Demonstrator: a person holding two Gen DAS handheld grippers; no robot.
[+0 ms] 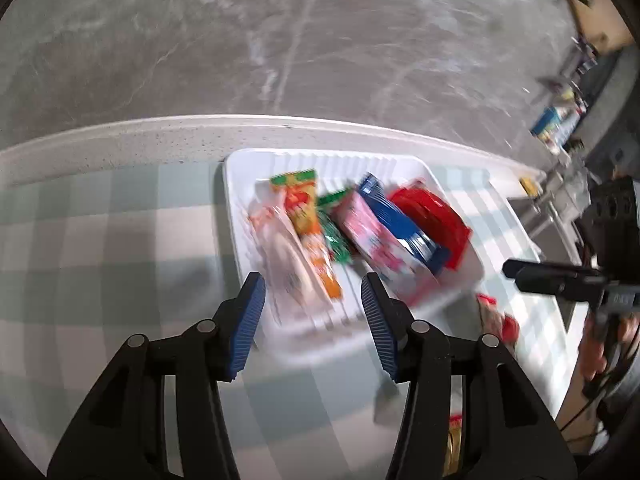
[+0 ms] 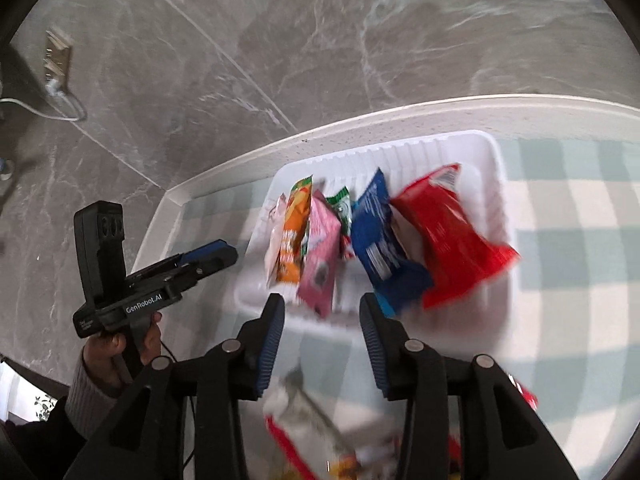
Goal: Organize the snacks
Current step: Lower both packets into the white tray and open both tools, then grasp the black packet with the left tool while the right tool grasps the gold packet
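Both tools, the left tool (image 1: 312, 292) and right tool (image 2: 322, 314), angle down at the snack tray (image 1: 400, 164), released and empty.

White ribbed tray (image 2: 496, 168) holding red packet (image 2: 452, 236), blue packet (image 2: 376, 232), pink packet (image 2: 320, 256), orange packet (image 2: 294, 236), green packet (image 2: 340, 204). Pale green-and-white checked cloth (image 1: 100, 240). Grey marbled floor (image 1: 280, 40).

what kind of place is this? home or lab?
Probably a home-style room set up for recording, though I can't be sure. A checked tablecloth covers the table, a white tray holds packaged snacks, and the floor is grey marble-look tile.
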